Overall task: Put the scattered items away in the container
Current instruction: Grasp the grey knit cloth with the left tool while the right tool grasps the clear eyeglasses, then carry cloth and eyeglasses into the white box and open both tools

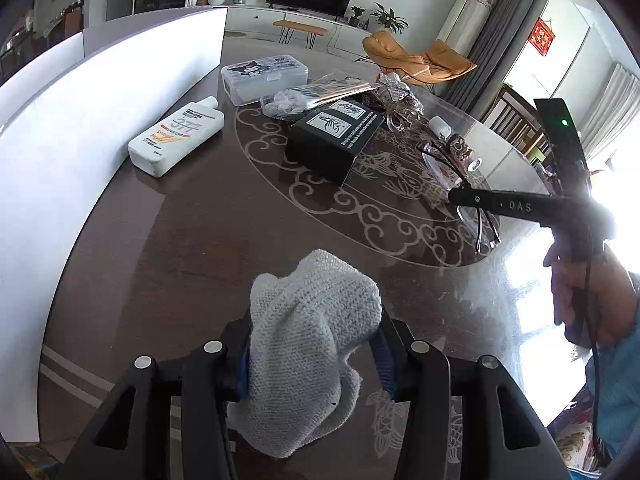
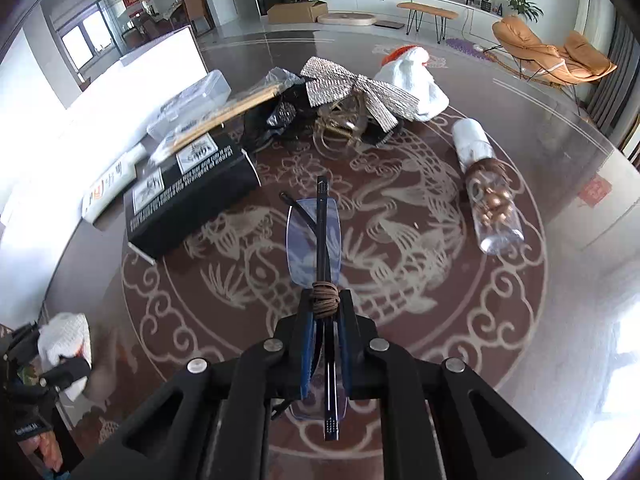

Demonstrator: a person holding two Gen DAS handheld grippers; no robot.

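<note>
- Left gripper (image 1: 316, 354) clamped on a grey knitted cloth (image 1: 308, 344), lifted off the table (image 1: 200, 240) for carrying.
- Right gripper (image 2: 325, 344) pinched shut on folded glasses (image 2: 314, 236), at the bridge, sparing the lenses.
- White bin wall (image 1: 100, 100) at left, likely the container; bottle (image 1: 176, 136) and black box (image 1: 332, 140) lie beside it.

The left wrist view looks forward and down along the left tongs (image 1: 314, 360), close over the table (image 1: 200, 240), facing the TV wall. The right wrist view looks likewise along the right tongs (image 2: 325, 344). Both share the black box (image 1: 332, 140) (image 2: 192, 196), probably the same one.
</note>
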